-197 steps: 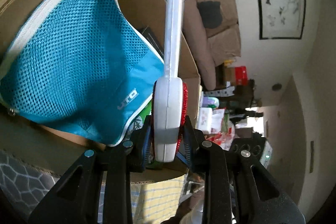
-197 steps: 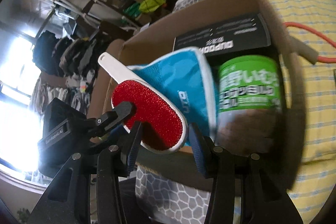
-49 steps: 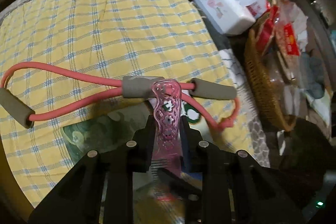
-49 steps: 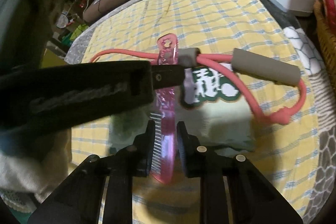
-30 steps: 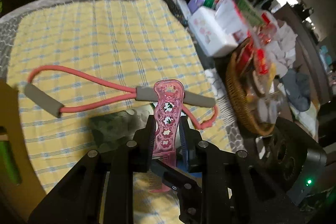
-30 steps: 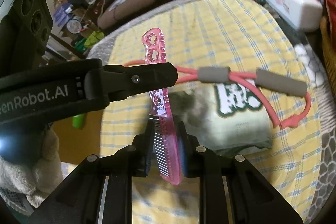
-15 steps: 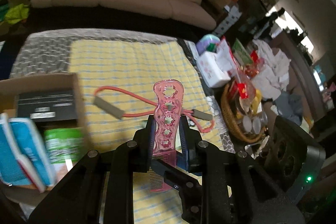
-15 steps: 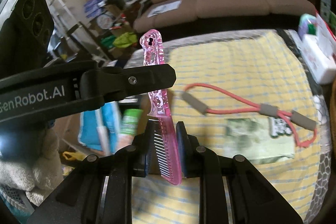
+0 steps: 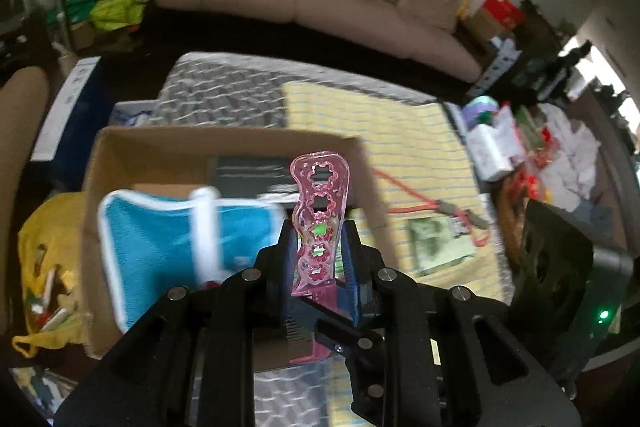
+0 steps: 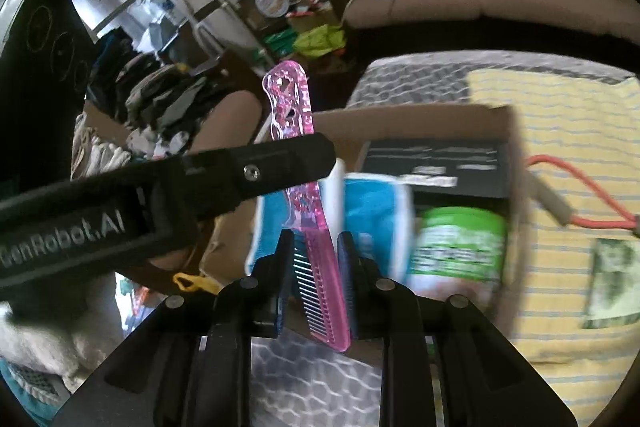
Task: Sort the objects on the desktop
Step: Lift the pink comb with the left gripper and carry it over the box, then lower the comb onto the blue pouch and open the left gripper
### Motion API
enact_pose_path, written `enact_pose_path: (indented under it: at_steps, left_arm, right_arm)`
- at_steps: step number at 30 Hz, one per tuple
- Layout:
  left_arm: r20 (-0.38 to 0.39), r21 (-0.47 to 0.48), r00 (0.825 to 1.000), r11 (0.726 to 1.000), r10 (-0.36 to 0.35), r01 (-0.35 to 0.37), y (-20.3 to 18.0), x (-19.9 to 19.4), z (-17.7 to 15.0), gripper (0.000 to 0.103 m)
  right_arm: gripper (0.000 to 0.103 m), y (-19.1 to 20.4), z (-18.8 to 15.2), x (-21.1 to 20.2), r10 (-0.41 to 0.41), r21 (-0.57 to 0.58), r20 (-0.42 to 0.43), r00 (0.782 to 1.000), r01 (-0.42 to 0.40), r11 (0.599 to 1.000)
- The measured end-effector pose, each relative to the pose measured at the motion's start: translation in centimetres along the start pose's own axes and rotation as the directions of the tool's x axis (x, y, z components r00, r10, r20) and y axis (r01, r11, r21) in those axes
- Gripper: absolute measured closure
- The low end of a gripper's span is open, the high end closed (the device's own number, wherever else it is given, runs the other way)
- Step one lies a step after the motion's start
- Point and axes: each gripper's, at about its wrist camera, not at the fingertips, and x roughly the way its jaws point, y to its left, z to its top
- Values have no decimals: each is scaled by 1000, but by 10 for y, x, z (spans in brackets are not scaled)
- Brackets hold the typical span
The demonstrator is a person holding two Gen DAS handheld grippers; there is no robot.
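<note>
We are holding the pink comb in both tools at once: the left hand-held gripper is clamped on its cut-out handle, and the right hand-held gripper is closed on the toothed end. The comb is up in the air, above the near right corner of the cardboard box, not yet inside it. The box is already carrying a blue mesh pouch, a white-handled brush, a black carton and a green-labelled tub.

To do this drop well, we are judging that one tool should let go first, so the comb does not twist between two grips. We would lower it flat over the pouch, teeth pointing away from the mesh so they do not snag, and release only once it is well inside the box walls. The red stretch cord and the green packet are lying on the yellow checked cloth, right of the box, waiting their turn.
</note>
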Motion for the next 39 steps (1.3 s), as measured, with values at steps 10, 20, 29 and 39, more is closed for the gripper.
enact_pose_path:
  at_steps: [10, 20, 29, 39]
  left_arm:
    - [-26, -38, 998, 997, 60, -61, 88, -3, -6, 83]
    - [-44, -19, 995, 996, 85, -85, 126, 15, -2, 83]
    - [-80, -25, 994, 996, 81, -83, 146, 40, -5, 94]
    - [-103, -54, 994, 997, 48, -54, 161, 53, -13, 89]
  right_arm:
    - [80, 49, -1, 82, 34, 3, -63, 997, -34, 999]
    - [80, 54, 6, 128, 2, 19, -95, 995, -1, 1000]
    - [80, 48, 5, 155, -59, 13, -130, 990, 62, 998]
    - [80, 44, 2, 162, -121, -7, -145, 982, 121, 993]
